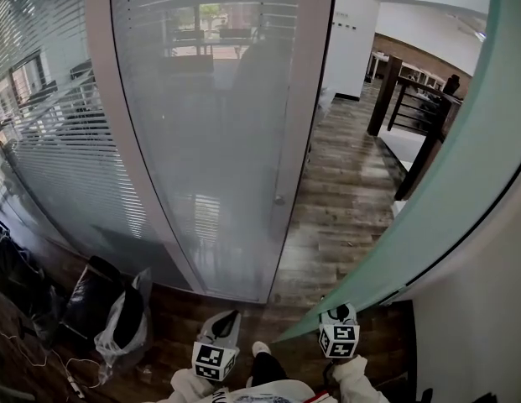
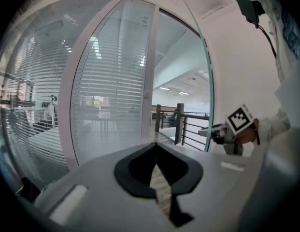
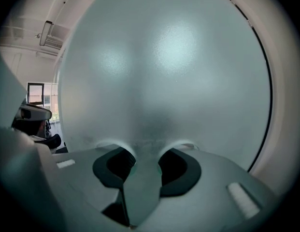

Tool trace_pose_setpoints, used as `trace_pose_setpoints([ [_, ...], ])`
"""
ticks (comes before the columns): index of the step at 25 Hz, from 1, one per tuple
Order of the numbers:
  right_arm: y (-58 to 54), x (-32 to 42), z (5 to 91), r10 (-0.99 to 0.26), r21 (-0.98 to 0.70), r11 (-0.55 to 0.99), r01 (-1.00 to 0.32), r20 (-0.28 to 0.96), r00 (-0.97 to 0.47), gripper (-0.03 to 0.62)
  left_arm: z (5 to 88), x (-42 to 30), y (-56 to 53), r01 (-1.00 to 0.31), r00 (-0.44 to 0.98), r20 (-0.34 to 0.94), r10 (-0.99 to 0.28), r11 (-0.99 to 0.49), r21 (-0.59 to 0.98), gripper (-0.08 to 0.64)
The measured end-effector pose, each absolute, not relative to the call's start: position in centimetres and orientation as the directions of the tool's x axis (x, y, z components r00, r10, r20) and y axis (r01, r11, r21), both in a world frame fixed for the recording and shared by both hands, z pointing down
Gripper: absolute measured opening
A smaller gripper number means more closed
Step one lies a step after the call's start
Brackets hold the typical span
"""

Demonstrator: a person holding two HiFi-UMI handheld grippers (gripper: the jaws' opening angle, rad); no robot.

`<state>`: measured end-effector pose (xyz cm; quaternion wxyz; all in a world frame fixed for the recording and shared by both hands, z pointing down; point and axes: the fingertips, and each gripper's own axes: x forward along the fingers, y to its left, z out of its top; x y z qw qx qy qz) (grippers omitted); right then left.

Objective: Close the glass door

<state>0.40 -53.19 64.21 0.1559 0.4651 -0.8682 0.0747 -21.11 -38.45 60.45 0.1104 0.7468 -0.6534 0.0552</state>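
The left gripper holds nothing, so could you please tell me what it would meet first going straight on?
Most likely the glass partition with blinds, low down near its white frame post. The open doorway starts just right of that post, so the left gripper might pass through; depth is unclear.

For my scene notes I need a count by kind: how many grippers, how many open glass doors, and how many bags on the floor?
Grippers: 2, the left gripper and the right gripper
Open glass doors: 1, the glass door
Bags on the floor: 2, a black bag and a plastic bag
Total: 5
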Motion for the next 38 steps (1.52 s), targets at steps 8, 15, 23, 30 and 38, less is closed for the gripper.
trace_pose_setpoints([
  [8, -55.4, -1.5, 63.8, -0.801, 0.042, 0.541, -0.840, 0.330, -0.499, 0.138, 60.5, -21.3, -41.2, -0.987, 0.149, 0.242, -0.959, -0.130, 0.092, 0.003],
  [15, -57.5, -2.8, 63.5, -0.820, 0.058, 0.521, -0.852, 0.311, -0.481, 0.138, 61.2, -23.1, -44.0, -0.991, 0.120, 0.262, -0.958, -0.101, 0.087, 0.003],
  [23, -60.4, -4.7, 63.3, -0.831, 0.057, 0.505, -0.861, 0.304, -0.467, 0.140, 62.6, -25.2, -47.7, -0.992, 0.095, 0.285, -0.954, -0.066, 0.109, 0.003],
  [30, -63.5, -6.3, 63.0, -0.855, 0.066, 0.475, -0.878, 0.273, -0.442, 0.138, 62.7, -26.7, -51.0, -0.993, 0.073, 0.297, -0.952, -0.042, 0.108, 0.003],
  [38, -66.8, -7.9, 62.9, -0.854, 0.067, 0.477, -0.876, 0.272, -0.444, 0.138, 61.3, -27.7, -54.4, -0.995, 0.061, 0.290, -0.955, -0.037, 0.089, 0.003],
])
